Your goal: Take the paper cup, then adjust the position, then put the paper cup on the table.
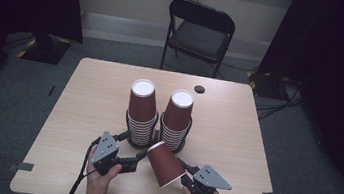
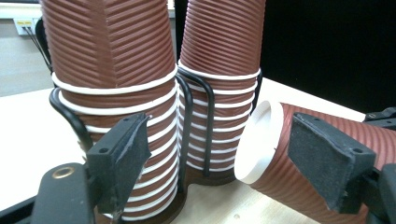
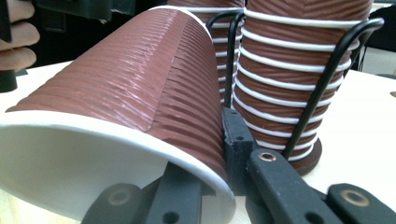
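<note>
Paper cup (image 1: 165,164), tilted for restacking, is pinched through its rim by the right gripper (image 1: 188,179); left gripper (image 1: 141,157) stands slightly apart beside the cup stacks (image 1: 141,123).

Table (image 1: 87,116): I log two cup stacks at centre, each in a wire holder, left stack (image 1: 141,110) at 9 o'clock of right stack (image 1: 177,118), touching. Loose cup (image 1: 165,164) at 6 o'clock, tilted, between my left gripper (image 1: 137,159) and right gripper (image 1: 188,180). Chair (image 1: 198,32) at 12 o'clock, behind table.
</note>
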Action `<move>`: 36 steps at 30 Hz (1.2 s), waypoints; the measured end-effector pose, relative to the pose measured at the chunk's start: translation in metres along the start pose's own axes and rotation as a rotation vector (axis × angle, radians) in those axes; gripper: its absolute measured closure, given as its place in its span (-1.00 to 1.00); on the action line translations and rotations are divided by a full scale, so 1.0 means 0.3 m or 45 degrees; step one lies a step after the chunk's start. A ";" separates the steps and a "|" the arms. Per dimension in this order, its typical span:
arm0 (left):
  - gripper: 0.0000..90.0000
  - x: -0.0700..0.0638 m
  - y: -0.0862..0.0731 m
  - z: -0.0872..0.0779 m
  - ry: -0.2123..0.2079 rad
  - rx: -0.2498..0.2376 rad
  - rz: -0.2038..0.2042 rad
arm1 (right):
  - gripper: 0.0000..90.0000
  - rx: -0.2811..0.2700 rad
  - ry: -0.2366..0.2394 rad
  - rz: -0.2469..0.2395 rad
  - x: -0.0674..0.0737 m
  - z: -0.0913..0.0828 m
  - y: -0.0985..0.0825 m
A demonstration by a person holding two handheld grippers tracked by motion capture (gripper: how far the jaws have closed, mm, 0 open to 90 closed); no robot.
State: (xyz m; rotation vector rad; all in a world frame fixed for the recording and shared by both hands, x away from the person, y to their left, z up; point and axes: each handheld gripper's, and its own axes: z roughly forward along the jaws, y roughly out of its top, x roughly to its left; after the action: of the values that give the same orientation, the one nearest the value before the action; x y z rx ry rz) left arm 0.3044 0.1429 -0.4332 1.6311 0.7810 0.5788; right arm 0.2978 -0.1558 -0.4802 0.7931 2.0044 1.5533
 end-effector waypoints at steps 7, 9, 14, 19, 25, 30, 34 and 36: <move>-0.57 -0.002 -0.004 -0.023 -0.004 0.016 0.122 | 0.90 0.050 0.014 0.028 -0.027 -0.006 -0.001; -0.57 -0.005 -0.007 -0.023 -0.011 0.034 0.175 | 0.90 0.056 0.026 0.044 -0.033 -0.011 0.002; -0.53 -0.019 -0.021 -0.023 -0.034 0.084 0.261 | 0.90 0.077 0.058 0.094 -0.048 -0.018 0.012; -0.54 -0.032 -0.042 -0.009 -0.070 0.106 0.312 | 0.90 0.109 0.091 0.131 -0.068 -0.023 0.027; -0.57 -0.055 -0.064 0.007 -0.095 0.107 0.360 | 0.90 0.152 0.135 0.162 -0.087 -0.019 0.048; -0.61 -0.081 -0.071 0.014 -0.109 0.128 0.443 | 0.90 0.201 0.174 0.159 -0.089 -0.010 0.065; -0.63 -0.104 -0.076 0.016 -0.114 0.143 0.517 | 0.90 0.244 0.196 0.143 -0.088 -0.005 0.085; -0.65 -0.113 -0.078 0.018 -0.101 0.146 0.552 | 0.90 0.258 0.204 0.138 -0.090 -0.001 0.096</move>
State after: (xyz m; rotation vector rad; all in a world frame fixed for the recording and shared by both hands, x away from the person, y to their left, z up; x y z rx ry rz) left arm 0.2820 0.1160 -0.4556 1.9336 0.4053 0.7784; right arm 0.3212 -0.1693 -0.4514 0.8933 2.2975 1.5324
